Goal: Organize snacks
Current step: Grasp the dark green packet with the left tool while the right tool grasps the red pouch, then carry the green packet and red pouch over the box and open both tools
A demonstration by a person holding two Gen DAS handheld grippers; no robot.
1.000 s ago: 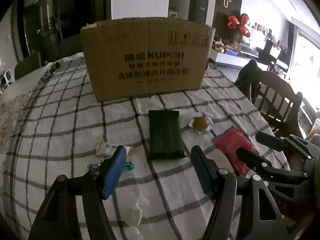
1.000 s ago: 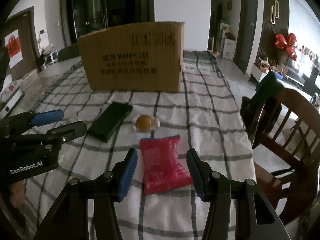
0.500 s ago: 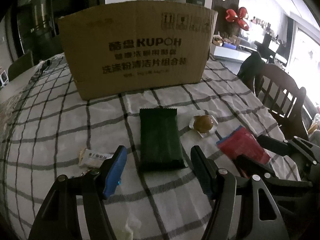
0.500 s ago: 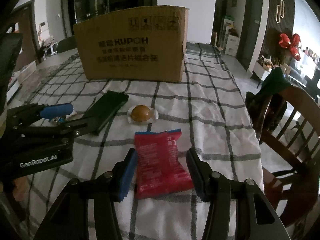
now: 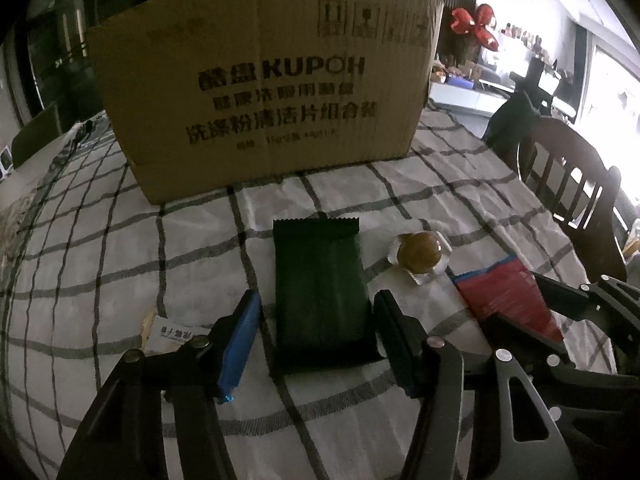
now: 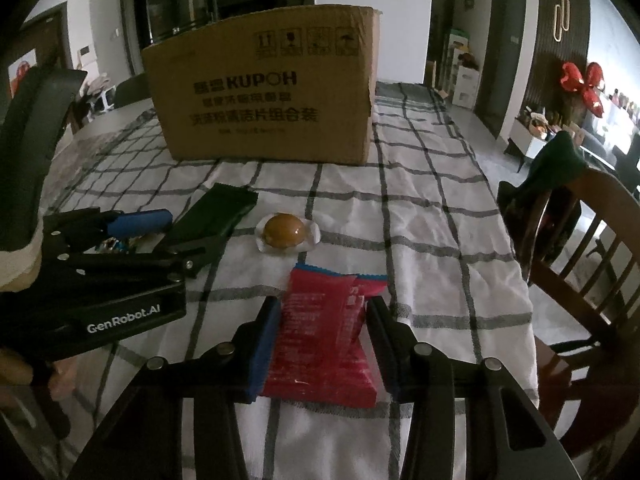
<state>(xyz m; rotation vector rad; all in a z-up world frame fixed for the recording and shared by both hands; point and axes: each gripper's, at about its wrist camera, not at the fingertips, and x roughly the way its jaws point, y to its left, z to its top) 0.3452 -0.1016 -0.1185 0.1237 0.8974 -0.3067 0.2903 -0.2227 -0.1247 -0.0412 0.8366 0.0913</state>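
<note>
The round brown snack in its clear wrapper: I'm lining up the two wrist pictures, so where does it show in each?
Left wrist view: the round brown snack lies right of centre, between the dark green packet and the red packet.
Right wrist view: the snack lies just left of centre, beyond the red packet.
Shared landmark: the cardboard box stands behind it in both.

The left hand-held gripper (image 5: 318, 330) is held low and level, jaws spread wide, fingers pointing toward 12 o'clock. The right hand-held gripper (image 6: 322, 336) sits alongside at its 3 o'clock, likewise low, jaws parted, aimed at 12 o'clock.
</note>
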